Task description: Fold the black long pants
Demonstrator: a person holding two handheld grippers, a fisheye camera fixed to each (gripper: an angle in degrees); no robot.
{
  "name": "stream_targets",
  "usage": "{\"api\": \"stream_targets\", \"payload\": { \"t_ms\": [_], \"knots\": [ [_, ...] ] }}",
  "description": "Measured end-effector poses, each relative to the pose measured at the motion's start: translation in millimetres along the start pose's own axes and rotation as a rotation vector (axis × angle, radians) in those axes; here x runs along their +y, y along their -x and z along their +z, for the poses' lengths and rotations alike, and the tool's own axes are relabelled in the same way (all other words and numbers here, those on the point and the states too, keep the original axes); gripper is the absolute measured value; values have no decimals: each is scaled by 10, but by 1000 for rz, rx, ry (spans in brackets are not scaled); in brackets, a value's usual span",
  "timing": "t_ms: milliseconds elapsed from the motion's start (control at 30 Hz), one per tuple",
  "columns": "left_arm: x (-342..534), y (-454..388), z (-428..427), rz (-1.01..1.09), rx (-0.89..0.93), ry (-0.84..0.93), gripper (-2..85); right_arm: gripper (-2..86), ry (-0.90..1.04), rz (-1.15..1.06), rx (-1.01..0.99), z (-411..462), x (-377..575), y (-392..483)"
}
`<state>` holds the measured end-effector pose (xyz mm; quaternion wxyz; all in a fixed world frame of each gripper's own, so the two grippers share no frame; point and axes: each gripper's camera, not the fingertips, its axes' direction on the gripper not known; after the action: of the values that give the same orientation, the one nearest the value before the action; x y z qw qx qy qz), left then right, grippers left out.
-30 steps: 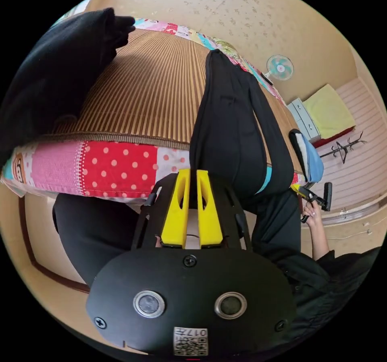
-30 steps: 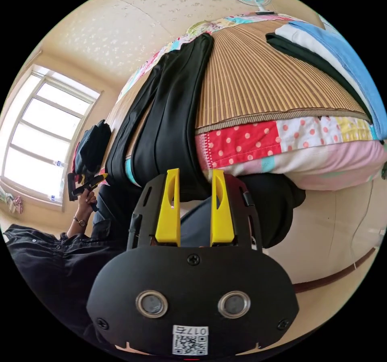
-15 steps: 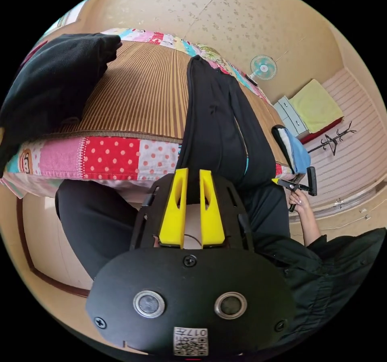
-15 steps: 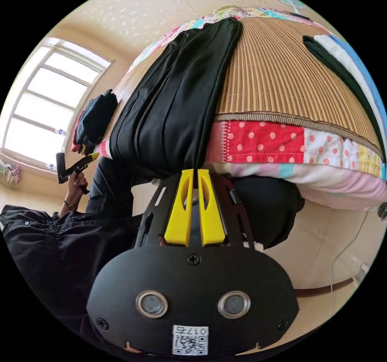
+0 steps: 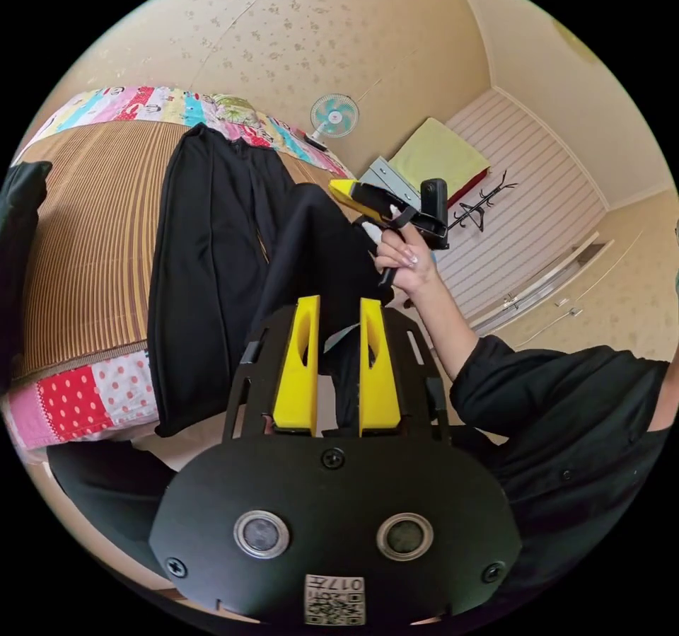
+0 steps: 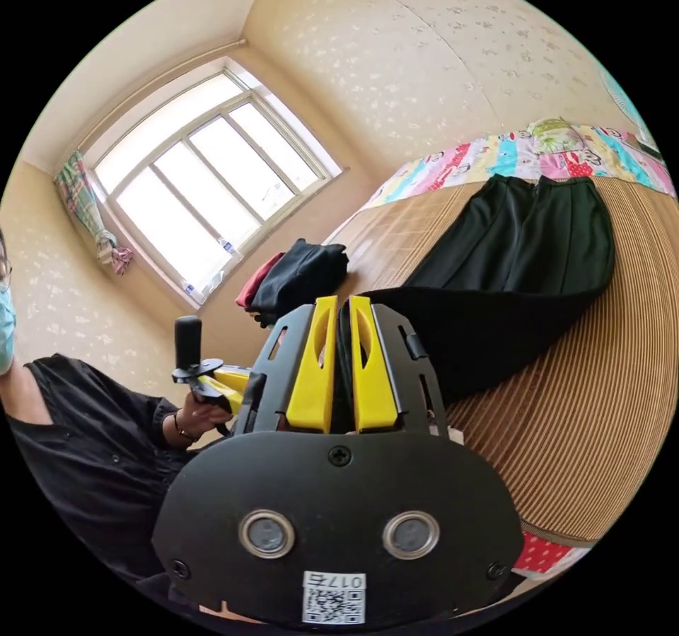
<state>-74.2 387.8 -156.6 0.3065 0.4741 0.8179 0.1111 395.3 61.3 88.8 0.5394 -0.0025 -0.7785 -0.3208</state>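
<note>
The black long pants [image 6: 523, 254] were laid lengthwise on the striped mat [image 6: 601, 409], their near end lifted toward the far hems. That end was pinched between the narrow jaws of the right gripper [image 6: 342, 310]. The left gripper [image 5: 337, 310] was parted, gripping nothing.

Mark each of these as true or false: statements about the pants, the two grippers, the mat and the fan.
1. The right gripper is shut on the black pants. True.
2. The left gripper is shut. False: its jaws stand apart.
3. The pants lie on a striped bamboo mat. True.
4. A fan lies on the mat. False: it stands beyond the bed, by the wall.
</note>
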Motion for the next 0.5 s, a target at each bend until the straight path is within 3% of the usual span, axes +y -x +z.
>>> {"api": "stream_targets", "payload": {
  "t_ms": [100,233,300,400,500],
  "knots": [
    [202,134,-201,-54,-13,-14,90,104,127,85,134,85,49,-209],
    [605,441,-549,-147,-32,-22,89,129,91,44,171,-302,715,-43],
    [762,590,-665,-193,-31,-27,89,132,96,55,311,-388,1069,-58],
    [862,807,-738,-251,4,-13,92,114,188,127,476,-387,1575,-350],
    [729,854,-747,-253,62,3,97,55,197,119,421,-574,1852,-359]
  ]
}}
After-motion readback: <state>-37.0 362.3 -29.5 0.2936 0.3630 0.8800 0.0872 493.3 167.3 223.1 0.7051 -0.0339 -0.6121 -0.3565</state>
